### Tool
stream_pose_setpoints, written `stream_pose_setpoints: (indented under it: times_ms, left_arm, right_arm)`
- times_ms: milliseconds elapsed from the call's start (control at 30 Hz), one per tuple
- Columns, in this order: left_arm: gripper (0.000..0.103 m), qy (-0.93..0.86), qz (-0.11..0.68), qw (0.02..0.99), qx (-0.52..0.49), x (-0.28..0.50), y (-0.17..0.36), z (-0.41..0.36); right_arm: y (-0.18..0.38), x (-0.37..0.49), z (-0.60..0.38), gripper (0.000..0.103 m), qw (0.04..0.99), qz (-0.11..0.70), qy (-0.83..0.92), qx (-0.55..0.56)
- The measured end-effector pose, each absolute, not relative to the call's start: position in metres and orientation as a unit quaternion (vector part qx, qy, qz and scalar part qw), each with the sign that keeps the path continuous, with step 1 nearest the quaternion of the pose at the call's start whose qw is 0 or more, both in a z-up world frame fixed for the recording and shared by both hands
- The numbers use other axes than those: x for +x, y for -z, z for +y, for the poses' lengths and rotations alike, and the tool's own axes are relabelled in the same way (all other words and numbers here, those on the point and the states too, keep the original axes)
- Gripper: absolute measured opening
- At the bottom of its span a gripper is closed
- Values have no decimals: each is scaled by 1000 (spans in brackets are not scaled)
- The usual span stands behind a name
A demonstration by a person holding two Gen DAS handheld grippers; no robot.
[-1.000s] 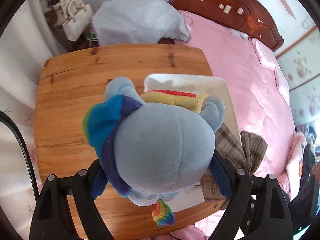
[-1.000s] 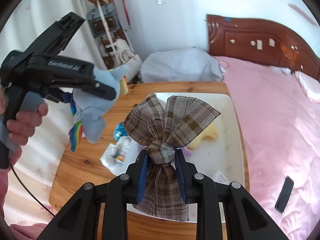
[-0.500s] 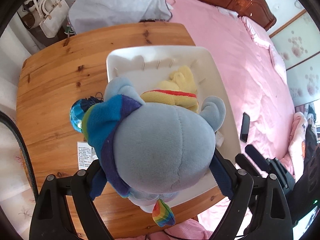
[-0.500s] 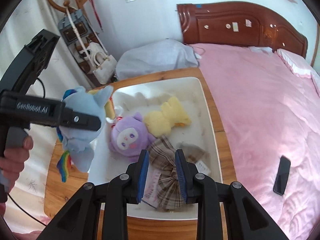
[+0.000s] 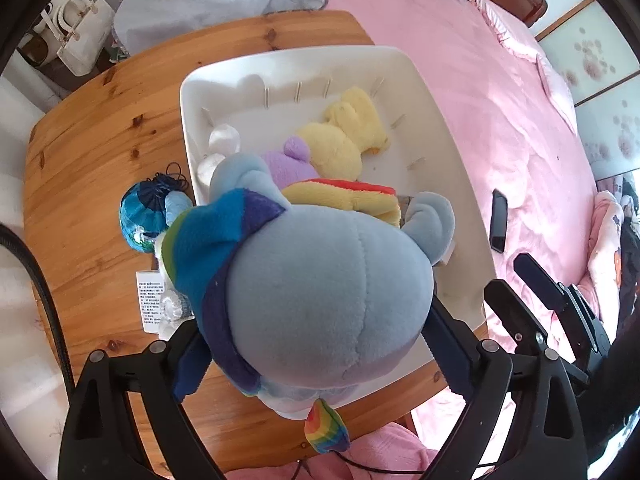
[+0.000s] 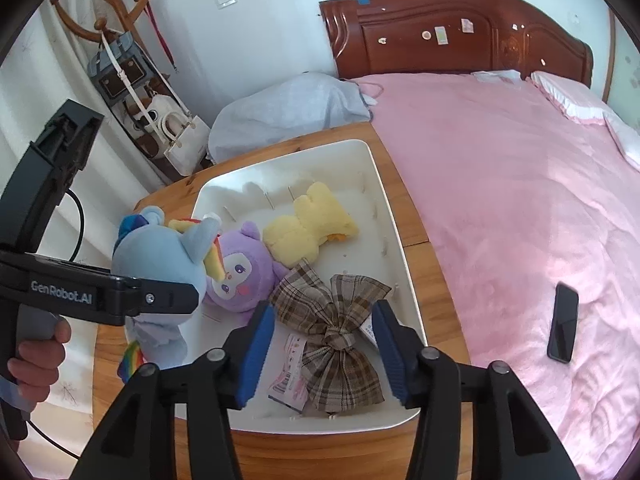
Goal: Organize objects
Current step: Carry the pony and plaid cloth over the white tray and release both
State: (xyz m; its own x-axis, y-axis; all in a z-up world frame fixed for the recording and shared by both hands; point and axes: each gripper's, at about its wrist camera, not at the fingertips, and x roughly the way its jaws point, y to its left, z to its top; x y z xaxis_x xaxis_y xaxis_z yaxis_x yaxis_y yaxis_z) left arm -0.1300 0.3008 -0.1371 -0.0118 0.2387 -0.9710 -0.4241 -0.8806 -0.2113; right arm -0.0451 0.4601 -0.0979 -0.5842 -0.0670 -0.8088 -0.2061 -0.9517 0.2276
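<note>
The right tongs (image 6: 324, 344) are opening, their blue pads standing clear on either side of the plaid bow (image 6: 332, 328), which already lies in the white tray (image 6: 404, 264) beside a small pink packet (image 6: 288, 376). The left tongs (image 5: 312, 344) are also opening around the blue plush pony (image 5: 320, 292); its body bulges between the pads and appears still pinched, hanging over the near left part of the tray. A purple plush (image 6: 240, 276) and a yellow plush (image 6: 308, 232) rest inside already.

The step in hand looks like the release — bow down, pony next. To do it well, the right tongs should spread fully and lift straight up, so neither pad snags the loose ribbon tails and drags the bow back out. The pony is soft and bulky; it would be best brought low over the free tray floor in front of the purple plush before the pads part, otherwise it may roll off the rim onto the wooden surface (image 5: 92, 168). Its rainbow tail (image 5: 326, 428) dangles outside the near edge, so a small shift inward seems wise.

A blue drawstring pouch (image 5: 144, 216) and a printed leaflet (image 5: 150, 300) lie on the surface left of the tray — likely the remaining items
</note>
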Motion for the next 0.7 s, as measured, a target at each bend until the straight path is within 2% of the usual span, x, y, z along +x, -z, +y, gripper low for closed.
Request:
stream_pose_setpoints:
  times_ms: [300, 533, 700]
  left_arm:
    - [98, -709, 83, 274, -645, -123, 131, 306]
    - [98, -719, 92, 302, -619, -116, 114, 304]
    - [98, -724, 90, 311, -609, -116, 107, 294]
  right_arm:
    - [101, -35, 459, 60, 63, 167, -869, -461]
    - [94, -25, 454, 62, 85, 169, -872, -452]
    - [86, -21, 442, 68, 90, 162, -877, -444]
